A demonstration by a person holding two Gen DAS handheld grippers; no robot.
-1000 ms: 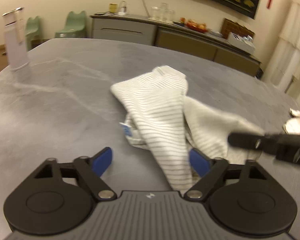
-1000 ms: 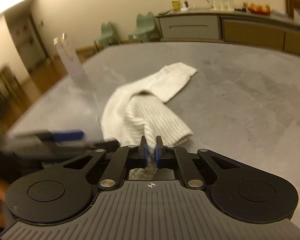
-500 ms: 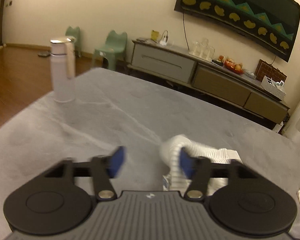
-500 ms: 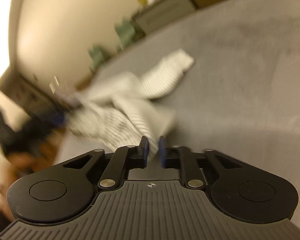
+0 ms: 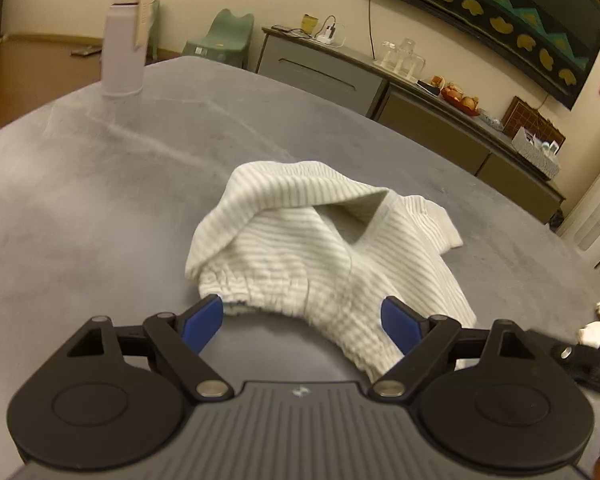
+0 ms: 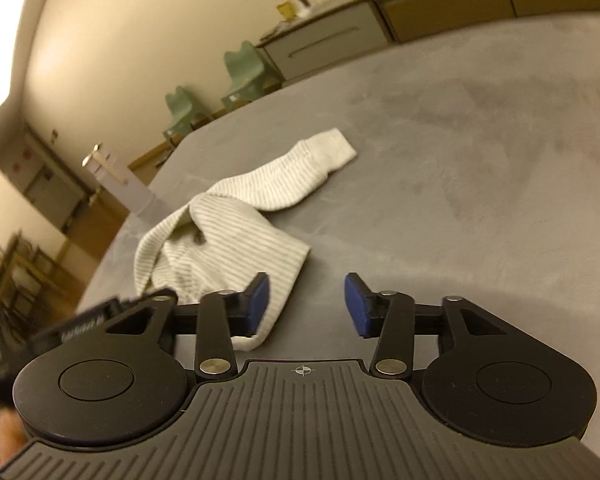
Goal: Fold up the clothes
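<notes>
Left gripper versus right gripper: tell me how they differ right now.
The left gripper stands wider open than the right gripper; both have just been opening. The striped garment lies loosely between the left gripper's pads, its elastic hem nearest them; the right gripper has only grey table between its pads, the garment lying off to its left finger's side. Shared: both have blue pads, are open, and grip nothing.

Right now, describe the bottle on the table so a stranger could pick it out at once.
Start from the big grey table with the striped garment crumpled at its middle. Look past the garment to the far left edge: the bottle stands there upright and alone. It is the only tall thing on the table, pale with a metallic cap.
</notes>
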